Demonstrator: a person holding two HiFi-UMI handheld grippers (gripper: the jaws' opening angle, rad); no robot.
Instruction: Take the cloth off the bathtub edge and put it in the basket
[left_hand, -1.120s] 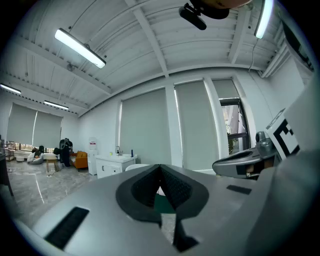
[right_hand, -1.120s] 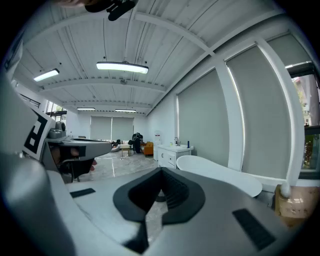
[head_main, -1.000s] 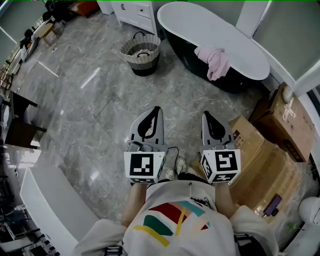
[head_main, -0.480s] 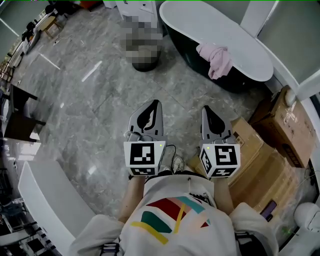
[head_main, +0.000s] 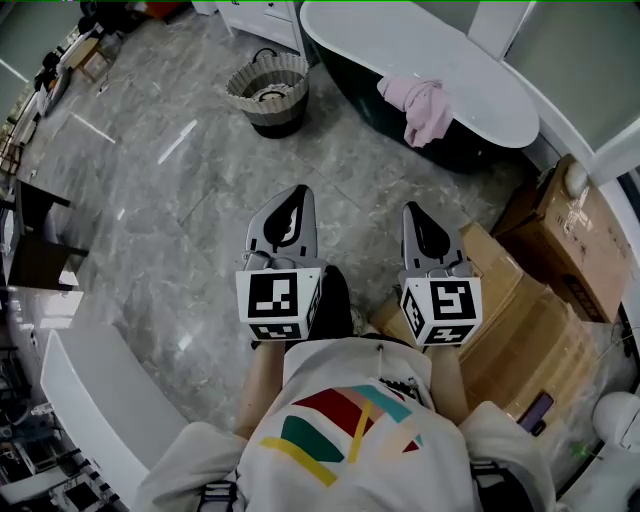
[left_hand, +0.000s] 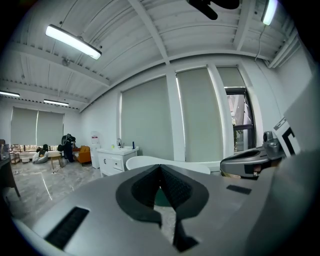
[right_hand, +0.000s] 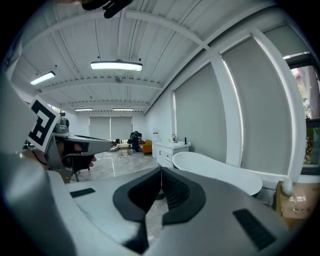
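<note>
Still clenched and empty as before, left claw (head_main: 299, 192) and right claw (head_main: 413, 210) side by side, cloth (head_main: 422, 105) on bathtub edge (head_main: 345, 45).

Grey marble-tiled floor (head_main: 170, 220) fills the middle of the head view. Brown cardboard boxes (head_main: 525, 320) lie stacked at the right edge, with a small purple flat object (head_main: 537, 411) on them. A white drawer cabinet (head_main: 262, 16) stands at top centre. A dark table (head_main: 38, 245) sits at the left edge.
</note>
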